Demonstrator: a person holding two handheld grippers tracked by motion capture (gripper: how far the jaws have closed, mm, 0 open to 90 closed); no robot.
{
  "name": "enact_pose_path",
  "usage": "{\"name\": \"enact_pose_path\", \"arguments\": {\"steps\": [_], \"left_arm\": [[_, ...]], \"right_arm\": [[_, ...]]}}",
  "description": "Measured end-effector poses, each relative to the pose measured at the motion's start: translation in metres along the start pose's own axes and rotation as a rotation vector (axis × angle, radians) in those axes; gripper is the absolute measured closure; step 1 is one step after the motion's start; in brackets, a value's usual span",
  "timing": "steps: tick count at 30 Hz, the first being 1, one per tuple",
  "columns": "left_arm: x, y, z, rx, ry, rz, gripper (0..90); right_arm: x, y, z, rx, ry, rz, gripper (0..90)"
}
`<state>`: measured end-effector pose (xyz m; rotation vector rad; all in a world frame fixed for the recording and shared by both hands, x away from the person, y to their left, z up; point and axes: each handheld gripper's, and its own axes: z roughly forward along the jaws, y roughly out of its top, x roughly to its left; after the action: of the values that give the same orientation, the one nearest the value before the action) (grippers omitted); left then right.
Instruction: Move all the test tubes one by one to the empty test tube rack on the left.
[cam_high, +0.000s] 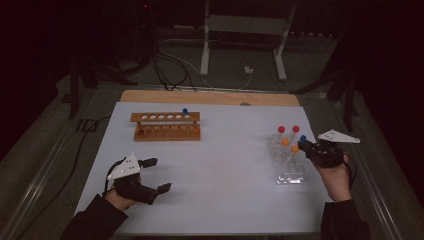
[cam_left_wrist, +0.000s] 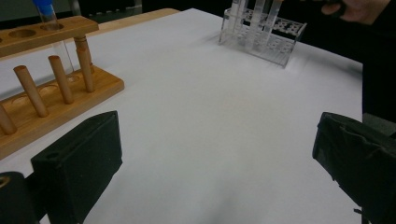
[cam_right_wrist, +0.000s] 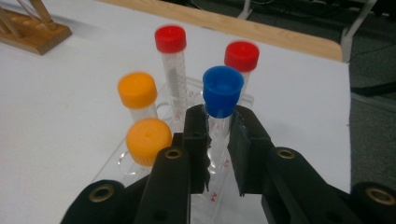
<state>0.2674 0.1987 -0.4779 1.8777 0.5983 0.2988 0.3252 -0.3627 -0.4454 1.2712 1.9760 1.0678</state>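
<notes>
Right up front in the right gripper view, the right gripper (cam_right_wrist: 218, 140) has its fingers closed around the blue-capped tube (cam_right_wrist: 221, 100) just under the cap, tube upright and its bottom end seemingly still down in the clear rack (cam_high: 286, 161) at the right middle of the high view. My guess is the step here is pulling that tube out, probably headed for the wooden rack (cam_high: 166, 126) in the upper left, which already holds one blue-capped tube (cam_high: 185, 113) at its right end. To do it well I'd lift straight up along the tube's axis so it doesn't bind or drag the light plastic rack, and watch the two orange-capped tubes (cam_right_wrist: 142, 119) sitting just beside the fingers, with the two red-capped ones (cam_right_wrist: 205, 46) farther back. The left gripper (cam_high: 154, 175) hovers at lower left of the tabletop (cam_high: 220, 165), fingers wide open, gripping nothing, free to steady things.
</notes>
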Motion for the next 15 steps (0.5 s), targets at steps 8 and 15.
{"name": "enact_pose_path", "arguments": {"steps": [8,15], "left_arm": [[0.0,0.0,0.0,0.002,-0.002,-0.001,2.4],[0.0,0.0,0.0,0.007,0.0,0.001,2.4]], "right_arm": [[0.0,0.015,-0.014,-0.032,-0.001,-0.011,77.7],[0.002,0.032,-0.025,-0.055,-0.013,-0.036,77.7]]}}
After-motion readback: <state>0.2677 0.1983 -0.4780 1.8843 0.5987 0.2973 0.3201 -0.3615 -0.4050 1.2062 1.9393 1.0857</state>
